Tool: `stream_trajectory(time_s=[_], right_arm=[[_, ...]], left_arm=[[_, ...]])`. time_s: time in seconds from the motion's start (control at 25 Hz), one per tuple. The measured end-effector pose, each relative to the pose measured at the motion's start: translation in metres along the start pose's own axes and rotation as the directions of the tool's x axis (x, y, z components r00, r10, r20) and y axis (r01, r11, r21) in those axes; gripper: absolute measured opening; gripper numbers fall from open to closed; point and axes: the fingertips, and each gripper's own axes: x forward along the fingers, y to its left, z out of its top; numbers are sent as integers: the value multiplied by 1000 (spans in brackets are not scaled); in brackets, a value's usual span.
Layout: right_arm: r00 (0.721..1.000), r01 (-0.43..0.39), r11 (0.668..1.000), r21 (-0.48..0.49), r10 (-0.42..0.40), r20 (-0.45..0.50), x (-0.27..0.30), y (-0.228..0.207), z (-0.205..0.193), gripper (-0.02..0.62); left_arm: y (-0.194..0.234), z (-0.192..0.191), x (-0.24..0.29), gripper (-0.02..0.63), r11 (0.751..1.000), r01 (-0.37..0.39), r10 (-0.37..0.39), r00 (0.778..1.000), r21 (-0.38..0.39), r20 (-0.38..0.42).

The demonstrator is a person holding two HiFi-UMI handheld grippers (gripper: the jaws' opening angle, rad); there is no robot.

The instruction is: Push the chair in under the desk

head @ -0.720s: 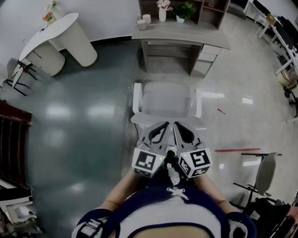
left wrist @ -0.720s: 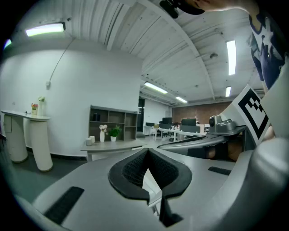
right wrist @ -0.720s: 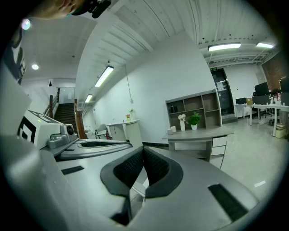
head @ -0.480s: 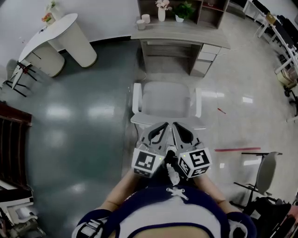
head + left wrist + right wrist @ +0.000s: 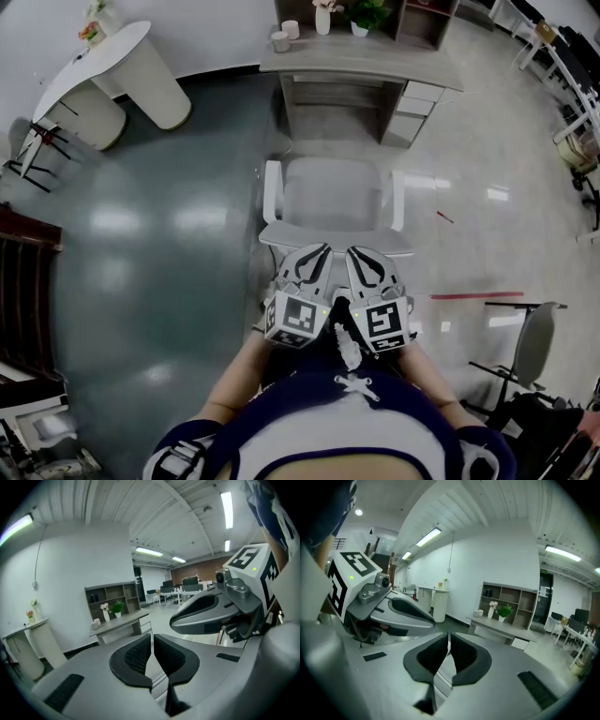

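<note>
Since the earlier head view, both grippers have swung from a toed-in stance to nearly parallel, and the chair and desk sit a little higher in frame; the gap between chair and desk looks unchanged.

**Grippers.** Your left gripper point(image 5: 321, 249) and right gripper point(image 5: 356, 251) are both fully closed, pads together, with nothing held. Their tips lie side by side at the top edge of the chair's backrest. Actual contact cannot be confirmed from the head view.

**Task item.** The white chair point(image 5: 333, 202) stands squarely in front of the desk point(image 5: 361, 70), back towards you. Its seat is wholly clear of the desktop, so the push appears barely begun.

**Risks, as judged.**
- Closed tips set high on the backrest may ride over the rail and tip the chair instead of moving it.
- Both tips are near the centre line, so uneven pressure could swing the chair off course.
- The armrests point(image 5: 271, 192) span about as wide as the knee space. The right one could foul the drawer unit point(image 5: 412, 111).
- A hard strike could upset the items on the desk.

**Count.**
- Two grippers.
- One task chair.
- One desk.
- Two cups point(image 5: 284, 36).
- One vase point(image 5: 323, 19).
- One potted plant point(image 5: 361, 14).
- One second chair point(image 5: 534, 347), off to the right.
- Two red floor marks point(image 5: 473, 297).
</note>
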Motion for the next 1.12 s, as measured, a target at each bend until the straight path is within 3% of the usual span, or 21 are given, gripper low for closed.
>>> stream_trajectory(time_s=[0.12,0.24,0.36,0.48,0.6,0.68,0.8,1.0,1.12], right_arm=[[997,-17,995,-97,10,-70,4,5,-17,11],[993,-34,984,-174,13,-121,10,7,-28,12],[983,-77,973,-217,38,-177,17,11,-47,15],[959,-149,956,-251,78,-272,22,17,-71,115],[935,-198,930,-308,85,-344,27,16,-93,149],[923,-225,909,-351,83,-376,32,14,-106,158],[900,-272,878,-394,87,-427,40,10,-127,161],[862,-343,828,-443,91,-499,59,4,-160,161],[846,-372,810,-454,94,-525,69,4,-176,161]], left_arm=[[-1,-12,4,9,996,-12,17,998,86,-61],[-2,-18,9,21,993,5,6,995,118,-97],[-8,-33,18,110,987,49,-26,988,151,-153],[-14,-50,25,148,974,83,-36,976,210,-217],[-19,-66,32,186,956,128,-52,959,263,-278],[-22,-81,37,232,938,167,-60,942,305,-331],[-23,-104,47,250,899,212,-44,915,384,-402],[-20,-153,63,250,806,317,-1,845,499,-535],[-16,-168,71,252,797,342,2,823,498,-568]])
